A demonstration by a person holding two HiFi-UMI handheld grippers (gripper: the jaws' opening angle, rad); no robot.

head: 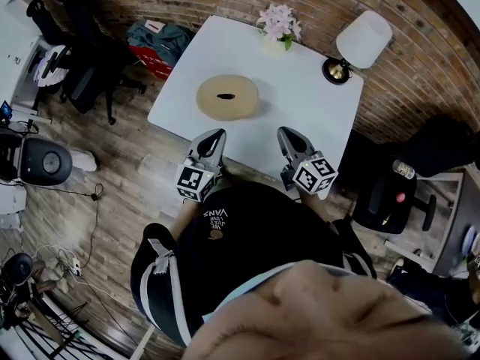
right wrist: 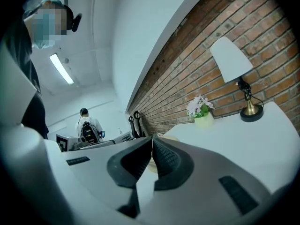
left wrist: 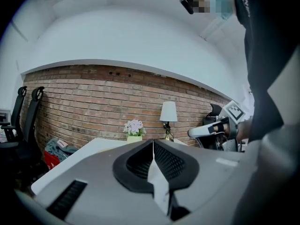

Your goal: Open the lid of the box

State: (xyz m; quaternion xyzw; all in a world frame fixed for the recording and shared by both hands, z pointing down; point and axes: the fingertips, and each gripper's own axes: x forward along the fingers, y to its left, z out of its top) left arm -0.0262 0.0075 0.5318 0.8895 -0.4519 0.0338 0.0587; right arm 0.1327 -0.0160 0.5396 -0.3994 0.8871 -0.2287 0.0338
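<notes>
A round tan box (head: 227, 97) with a dark oval slot in its lid lies flat in the middle of the white table (head: 307, 103). My left gripper (head: 216, 134) and right gripper (head: 286, 133) hover side by side over the table's near edge, short of the box and apart from it. Both are shut with nothing between the jaws. In the left gripper view the left gripper (left wrist: 153, 142) hides the box. In the right gripper view only a pale sliver of the box (right wrist: 169, 137) shows past the right gripper (right wrist: 152, 139).
A pot of pink flowers (head: 279, 25) and a white-shaded lamp (head: 363, 40) stand at the table's far edge by the brick wall. Black office chairs (head: 82, 73) and a red-and-teal bag (head: 157, 47) are on the left. Another chair (head: 390, 197) is on the right.
</notes>
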